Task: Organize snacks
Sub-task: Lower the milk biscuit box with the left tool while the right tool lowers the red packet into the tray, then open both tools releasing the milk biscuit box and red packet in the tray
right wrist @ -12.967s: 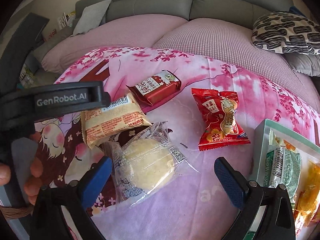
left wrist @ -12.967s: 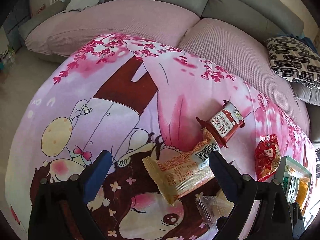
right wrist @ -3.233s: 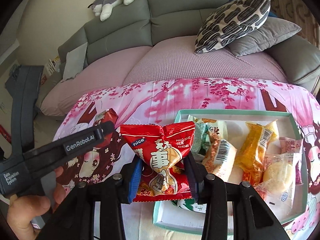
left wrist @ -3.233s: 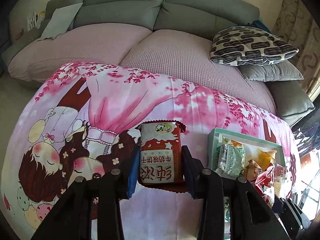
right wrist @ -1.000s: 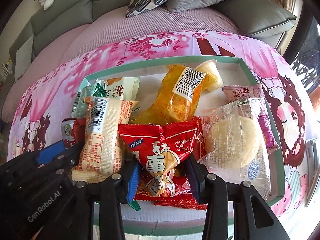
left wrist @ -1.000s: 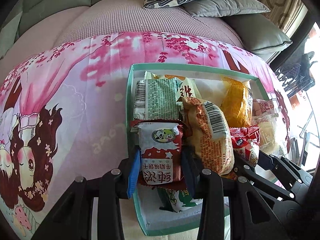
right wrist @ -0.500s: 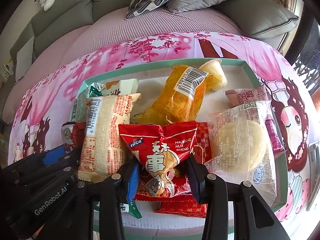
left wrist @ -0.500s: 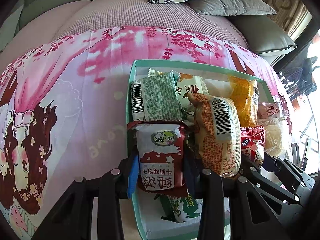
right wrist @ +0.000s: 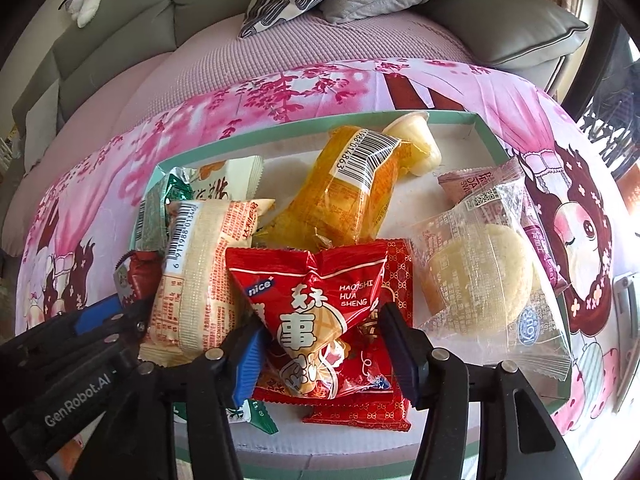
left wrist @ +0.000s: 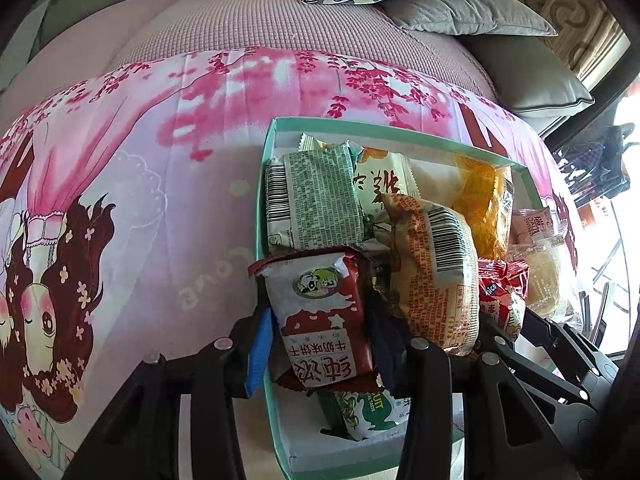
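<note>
Hovering over the teal snack box [right wrist: 120, 184], both grippers are just easing apart: left gripper [left wrist: 320, 344] freeing the milk-biscuit pack [left wrist: 320, 320], right gripper [right wrist: 320, 344] the red peanut packet [right wrist: 308, 312]. Light, crinkly, slippery wrappers; pinching their flat sides seems safest.

Pink cartoon-print cloth [left wrist: 168, 184] covered the surface, in front of a sofa [right wrist: 132, 12]. Directly on it sat a teal-rimmed box [left wrist: 262, 184], full of snack packets.
</note>
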Demonstrator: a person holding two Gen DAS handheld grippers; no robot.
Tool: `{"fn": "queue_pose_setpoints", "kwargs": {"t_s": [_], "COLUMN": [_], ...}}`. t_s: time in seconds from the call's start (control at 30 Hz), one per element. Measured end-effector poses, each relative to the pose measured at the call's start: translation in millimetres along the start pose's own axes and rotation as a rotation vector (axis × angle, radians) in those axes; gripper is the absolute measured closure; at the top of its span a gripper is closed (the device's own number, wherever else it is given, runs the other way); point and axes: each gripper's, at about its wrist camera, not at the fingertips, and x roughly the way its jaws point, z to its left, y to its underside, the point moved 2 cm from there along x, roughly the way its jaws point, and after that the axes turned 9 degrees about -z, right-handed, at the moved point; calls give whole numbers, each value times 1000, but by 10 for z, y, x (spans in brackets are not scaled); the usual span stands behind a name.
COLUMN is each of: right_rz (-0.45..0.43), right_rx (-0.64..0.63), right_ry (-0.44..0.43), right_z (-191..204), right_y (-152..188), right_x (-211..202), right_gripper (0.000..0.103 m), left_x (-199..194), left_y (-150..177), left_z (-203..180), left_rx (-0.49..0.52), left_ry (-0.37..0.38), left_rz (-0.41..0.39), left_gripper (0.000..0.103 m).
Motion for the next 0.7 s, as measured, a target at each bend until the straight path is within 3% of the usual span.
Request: {"fn": "queue_pose_setpoints", "kwargs": {"t_s": [0.23, 0.37, 0.7], "right_rz": [-72, -120, -127], "right_rx": [0, 10, 7], "right_ry": [9, 2, 1], "right_z": [-1, -10, -3], "right_y": [-63, -110, -124], "right_x": [-270, -425, -460], "right_gripper": [41, 41, 41], "left_x": [-165, -357, -542], "left_y": [-31, -97, -171], "left_z": [39, 104, 287], "left_rx": [-19, -34, -62], "left_ry": [25, 24, -18], "left_rz": [-15, -66, -117], "left_gripper": [53, 53, 52]}}
